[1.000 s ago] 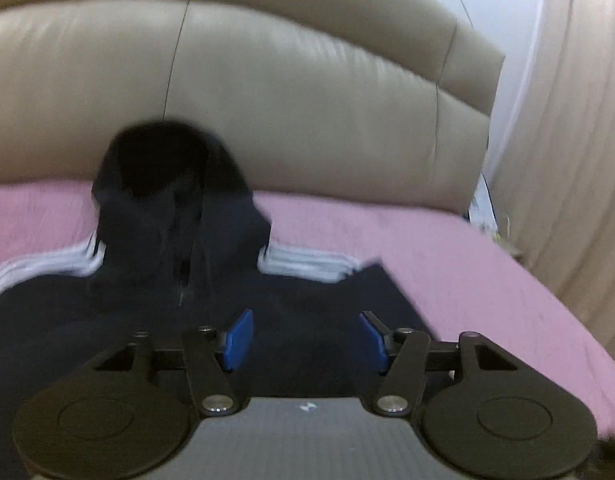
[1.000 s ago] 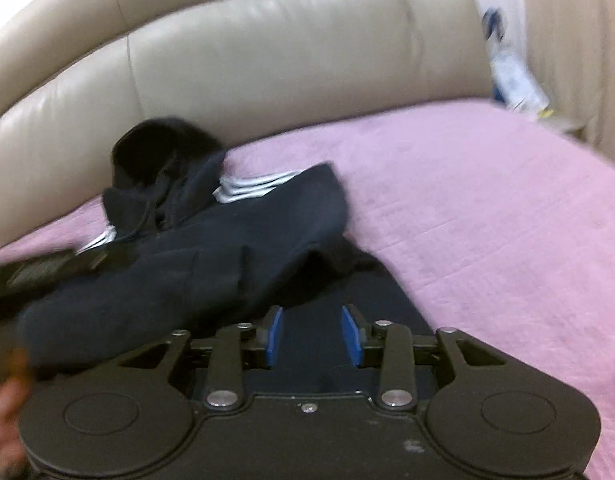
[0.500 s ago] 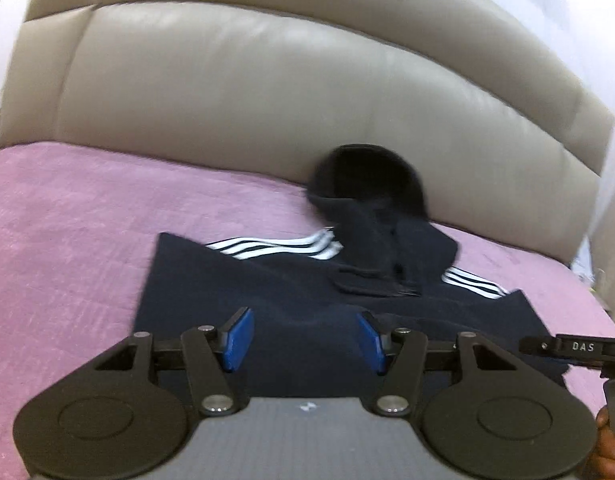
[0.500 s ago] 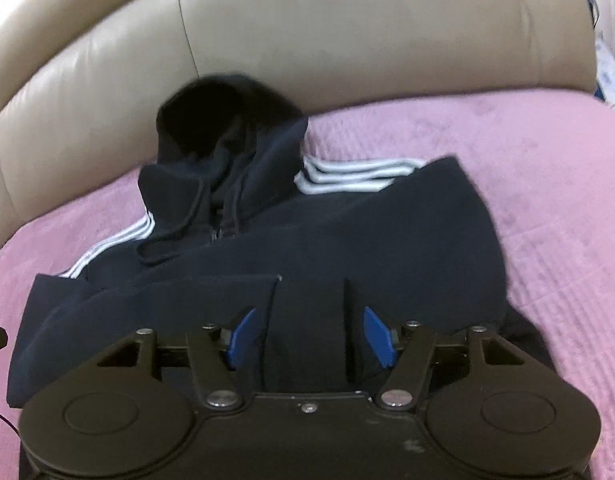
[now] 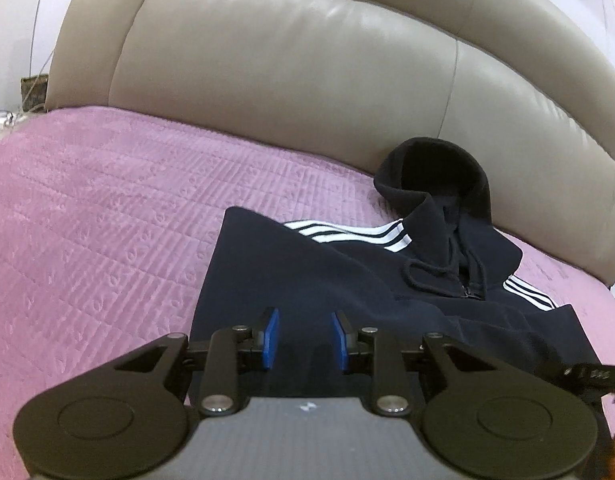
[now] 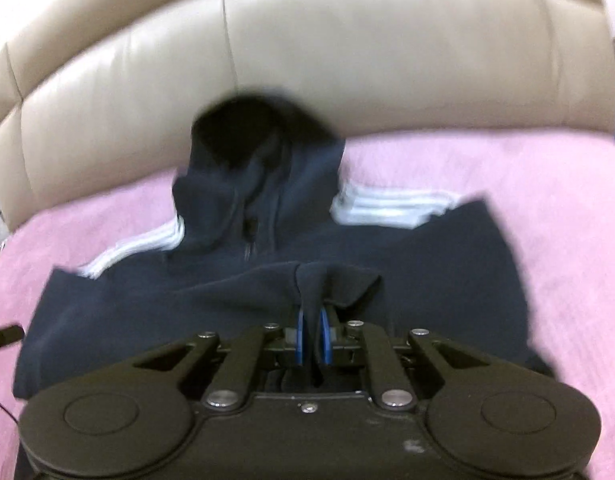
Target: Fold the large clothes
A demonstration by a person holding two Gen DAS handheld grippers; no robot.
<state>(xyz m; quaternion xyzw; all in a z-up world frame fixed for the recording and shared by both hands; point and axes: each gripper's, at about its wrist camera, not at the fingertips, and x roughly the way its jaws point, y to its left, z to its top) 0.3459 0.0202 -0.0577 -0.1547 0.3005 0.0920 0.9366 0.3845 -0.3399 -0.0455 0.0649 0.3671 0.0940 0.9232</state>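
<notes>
A dark navy hoodie (image 5: 347, 280) with white shoulder stripes lies on the pink bed cover (image 5: 107, 220), its hood (image 5: 431, 168) against the headboard. It also shows in the right wrist view (image 6: 187, 308). My left gripper (image 5: 305, 338) is open just above the hoodie's left part and holds nothing. My right gripper (image 6: 312, 336) is shut on a raised fold of the hoodie's fabric (image 6: 323, 280) near its middle. The right gripper's edge (image 5: 587, 372) shows in the left wrist view.
A tan leather headboard (image 5: 307, 80) runs along the far side of the bed. Bare pink cover (image 6: 567, 200) lies to the right and left of the hoodie. Small objects (image 5: 31, 88) stand past the bed's far left corner.
My right gripper has closed on a fold of the hoodie near its middle. My left gripper has moved closer to the hoodie's left part and stays open.
</notes>
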